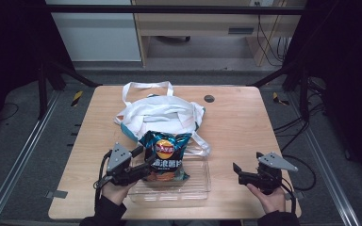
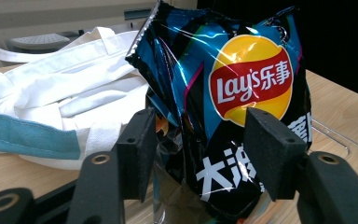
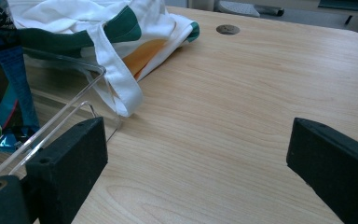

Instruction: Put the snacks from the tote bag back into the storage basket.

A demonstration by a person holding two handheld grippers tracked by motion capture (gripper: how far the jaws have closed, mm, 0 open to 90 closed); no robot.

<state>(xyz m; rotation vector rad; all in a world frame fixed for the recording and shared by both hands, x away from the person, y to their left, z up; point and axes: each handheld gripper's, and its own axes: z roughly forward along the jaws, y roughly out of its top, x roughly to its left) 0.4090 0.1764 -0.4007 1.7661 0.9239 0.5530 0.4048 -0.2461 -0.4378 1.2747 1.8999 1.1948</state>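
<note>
Over the clear tray (image 1: 188, 190), left gripper (image 1: 141, 162) jaws stand wide around the chip bag (image 1: 166, 155); closing comes next; right gripper (image 1: 245, 176) jaws wide, idle.

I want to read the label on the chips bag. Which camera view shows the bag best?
The left gripper view: the chips bag stands close between the left tongs, its logo large and sharp. The high view shows the whole bag small, over the clear tray. The right gripper view catches just an edge.

Right of the clear tray (image 1: 202, 186) bare table (image 1: 238, 127) — tote bag (image 1: 162, 113) crowds behind.
</note>
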